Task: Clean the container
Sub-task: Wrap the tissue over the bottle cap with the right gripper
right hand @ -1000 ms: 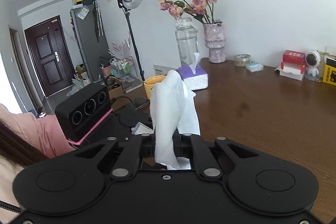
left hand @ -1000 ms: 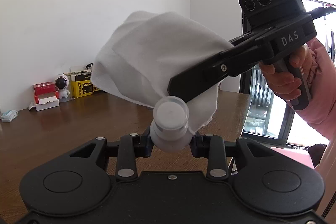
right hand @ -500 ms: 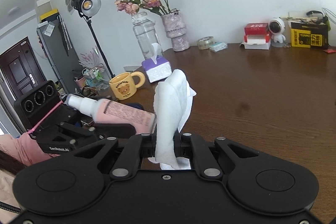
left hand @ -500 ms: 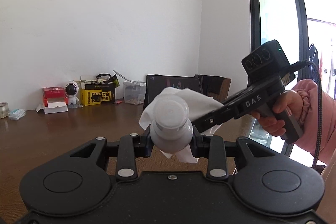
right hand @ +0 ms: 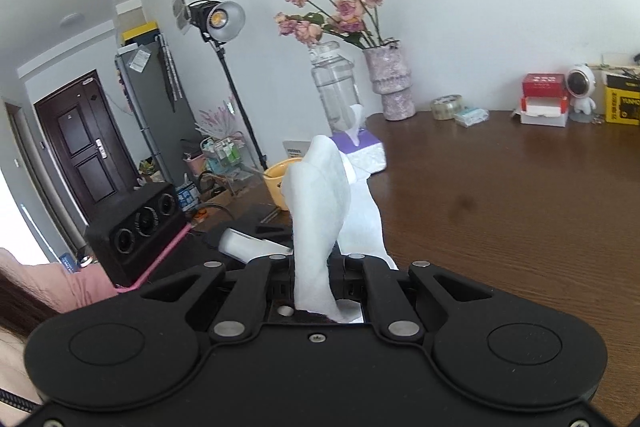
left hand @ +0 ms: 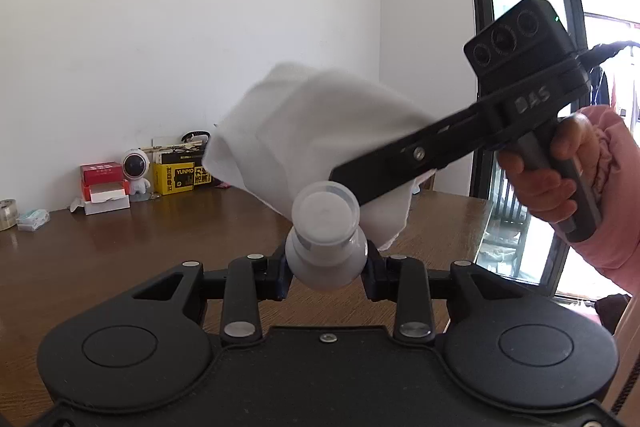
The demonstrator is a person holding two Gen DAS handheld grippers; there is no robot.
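At centre frame of the left wrist view, the left hand-held gripper (left hand: 326, 269) is clamped on a white capped bottle (left hand: 325, 241), cap end pointing away from the camera, held clear above the desk (left hand: 120, 247). The right hand-held gripper (right hand: 318, 281) is closed on a white tissue (right hand: 320, 203); in the left view that tissue (left hand: 312, 131) drapes behind and just beside the bottle's cap. Judgement: wiping of the bottle is in hand. To do it well, keep the left grip firm on the body, press the tissue flat against the cap and neck, and turn the bottle so each side is covered. Risk: the thin tissue may bunch or slip.
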